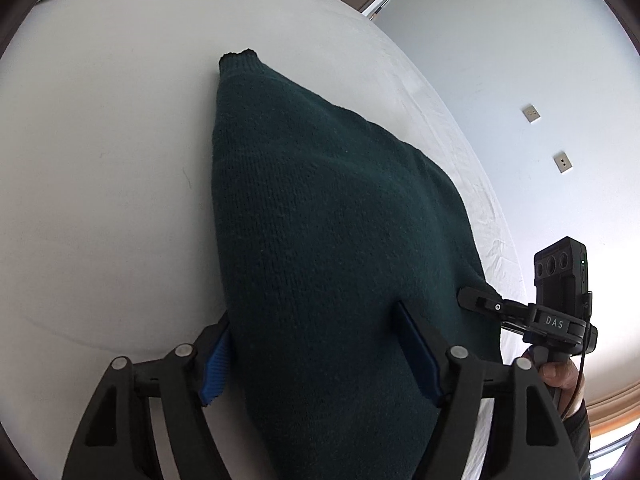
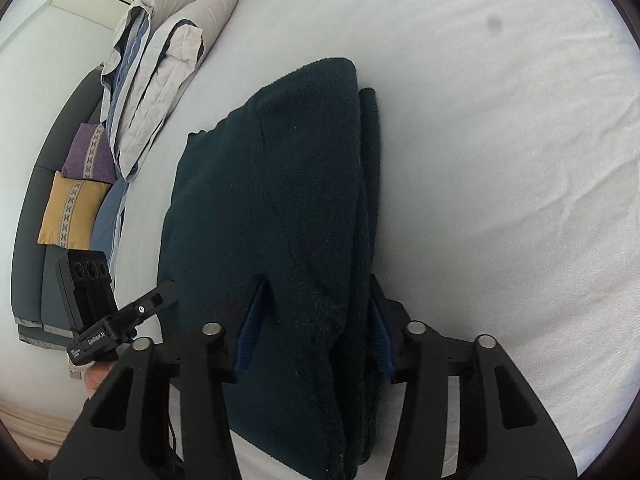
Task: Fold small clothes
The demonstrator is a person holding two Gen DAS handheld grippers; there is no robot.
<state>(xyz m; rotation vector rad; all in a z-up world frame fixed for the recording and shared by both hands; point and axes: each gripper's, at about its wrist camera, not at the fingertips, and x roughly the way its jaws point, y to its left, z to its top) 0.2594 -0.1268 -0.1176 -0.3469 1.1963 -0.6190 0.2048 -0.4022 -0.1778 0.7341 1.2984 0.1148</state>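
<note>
A dark green knitted garment (image 2: 272, 208), folded into layers, is seen lying on a white bed (image 2: 500, 140). It is straddled near six o'clock by the right tool (image 2: 314, 316), whose blue pads (image 2: 250, 328) stand on either side of the thick folded edge; whether they press on it cannot be told. At nine o'clock the left tool (image 2: 154, 300) is seen beside the garment. A folded duvet (image 2: 160, 68) and two cushions (image 2: 74, 210) are seen towards ten o'clock.

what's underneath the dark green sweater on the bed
The dark green sweater lies on the white bed sheet, which shows bare all round it. A lower folded layer of the sweater itself peeks out along its right edge. Whatever else may lie beneath is covered.
</note>
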